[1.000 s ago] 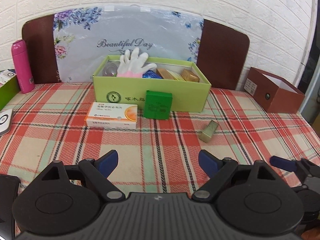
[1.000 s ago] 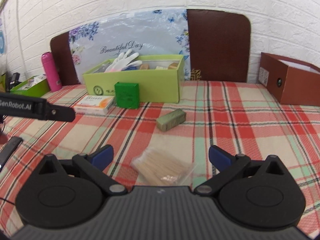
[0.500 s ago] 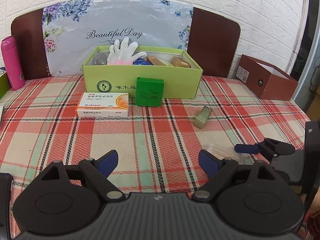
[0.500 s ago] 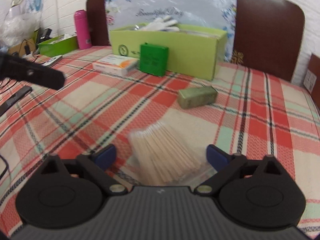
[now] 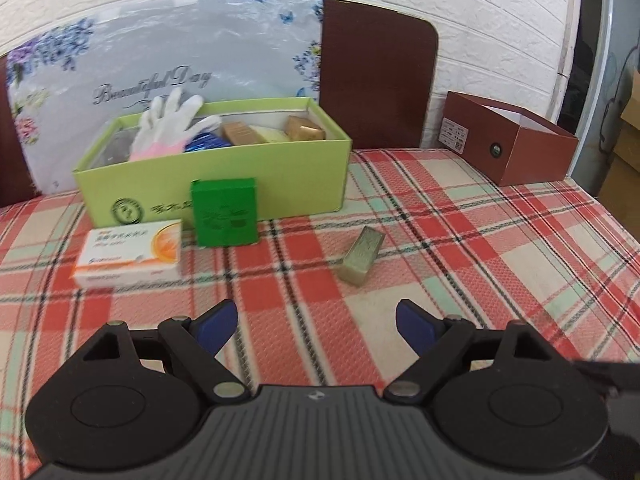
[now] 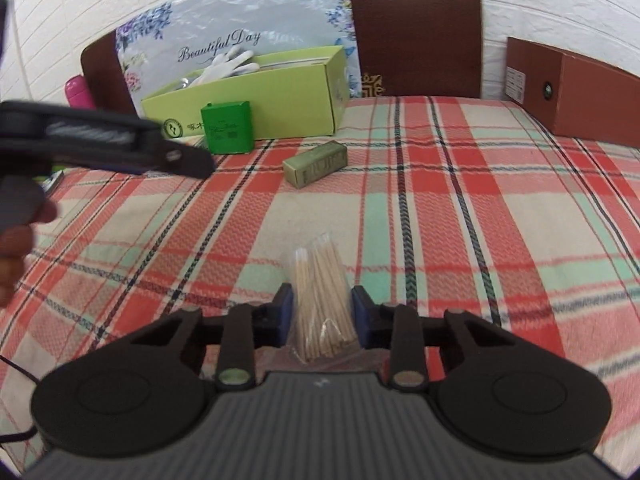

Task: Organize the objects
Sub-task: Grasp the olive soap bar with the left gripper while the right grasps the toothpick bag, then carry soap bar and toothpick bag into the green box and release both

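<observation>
A clear bag of thin wooden sticks (image 6: 318,276) lies on the plaid tablecloth, and my right gripper (image 6: 322,306) is closing on it, blue pads pressed against both its sides. My left gripper (image 5: 316,322) hangs open over bare cloth with nothing between its fingers. A small olive box (image 5: 360,258) lies just ahead of it. Further back a green box (image 5: 224,212) leans on the lime-green carton (image 5: 296,176). A white and orange medicine box (image 5: 128,256) lies to the left. The carton holds a white glove (image 5: 172,124) and several small boxes.
A brown open box (image 5: 516,148) stands at the back right by the table's edge. In the right wrist view the left gripper's black body and a hand (image 6: 16,248) fill the left side. A pink bottle (image 6: 78,90) shows behind them. A floral panel leans on the brick wall.
My right gripper went from wide open to closed around the bag of sticks and sank toward it. My left gripper moved right and nearer the olive box, still open.
</observation>
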